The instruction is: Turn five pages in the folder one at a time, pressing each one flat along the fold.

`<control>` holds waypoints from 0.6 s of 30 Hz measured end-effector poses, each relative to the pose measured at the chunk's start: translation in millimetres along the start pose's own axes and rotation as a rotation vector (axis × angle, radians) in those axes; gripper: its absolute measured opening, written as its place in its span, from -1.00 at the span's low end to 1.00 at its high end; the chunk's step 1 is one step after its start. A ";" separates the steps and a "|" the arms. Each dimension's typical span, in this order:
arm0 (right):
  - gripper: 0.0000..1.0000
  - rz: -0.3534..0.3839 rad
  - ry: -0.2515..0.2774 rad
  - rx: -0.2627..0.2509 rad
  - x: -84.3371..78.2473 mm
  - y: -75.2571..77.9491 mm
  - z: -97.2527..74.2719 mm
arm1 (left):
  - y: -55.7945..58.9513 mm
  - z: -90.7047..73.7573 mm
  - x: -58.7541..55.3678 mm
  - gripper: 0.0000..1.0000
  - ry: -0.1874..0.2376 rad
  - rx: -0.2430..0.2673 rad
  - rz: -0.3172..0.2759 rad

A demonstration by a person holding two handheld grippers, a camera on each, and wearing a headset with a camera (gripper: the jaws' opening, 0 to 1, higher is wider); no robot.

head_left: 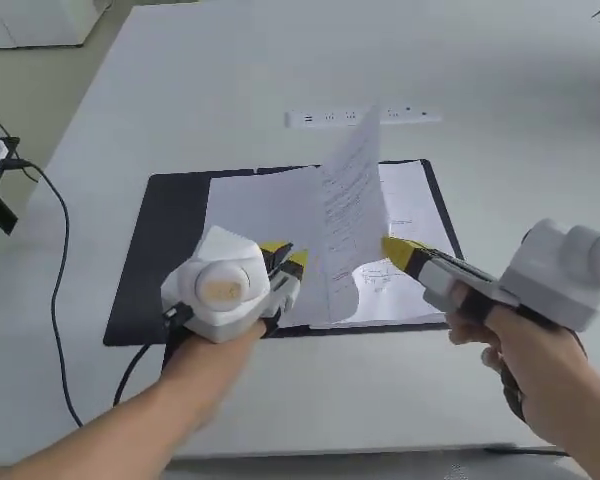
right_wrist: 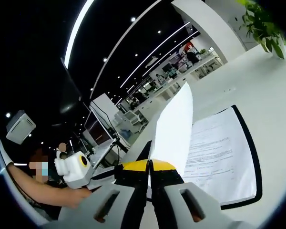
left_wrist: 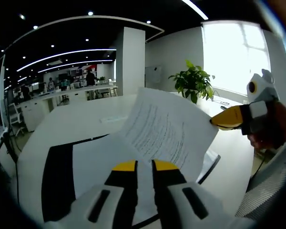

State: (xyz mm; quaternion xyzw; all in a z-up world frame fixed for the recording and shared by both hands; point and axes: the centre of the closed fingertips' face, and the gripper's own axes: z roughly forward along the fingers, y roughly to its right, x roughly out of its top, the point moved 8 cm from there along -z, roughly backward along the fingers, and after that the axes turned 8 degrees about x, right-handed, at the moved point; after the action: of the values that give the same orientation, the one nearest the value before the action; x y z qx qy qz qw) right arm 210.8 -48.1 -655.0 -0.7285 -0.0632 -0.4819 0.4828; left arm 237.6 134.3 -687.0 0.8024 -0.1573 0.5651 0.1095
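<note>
A black folder (head_left: 170,260) lies open on the white table, with printed sheets spread over both halves. One page (head_left: 350,210) stands lifted nearly upright above the fold. My right gripper (head_left: 392,248) is shut on its lower right edge; in the right gripper view the page (right_wrist: 174,129) rises from between the closed jaws of that gripper (right_wrist: 149,164). My left gripper (head_left: 285,258) hovers low over the left sheets near the front edge. Its jaws (left_wrist: 144,166) stand a narrow gap apart and hold nothing. The lifted page (left_wrist: 162,129) and the right gripper (left_wrist: 214,123) lie ahead of it.
A white power strip (head_left: 365,117) lies on the table beyond the folder. A black cable (head_left: 58,300) runs down the table's left side. The table's front edge is close below my hands. A potted plant (left_wrist: 193,83) stands farther back.
</note>
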 end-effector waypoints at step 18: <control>-1.00 -0.014 -0.136 0.117 -37.5 -43.0 75.2 | -76.9 -64.2 -8.8 -0.78 0.011 0.152 -0.034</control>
State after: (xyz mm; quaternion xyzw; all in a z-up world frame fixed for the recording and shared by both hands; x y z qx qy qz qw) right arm 215.2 46.0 -661.2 -0.7295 -0.1288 -0.4303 0.5158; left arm 207.8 229.3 -673.4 0.8078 -0.0997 0.5781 0.0586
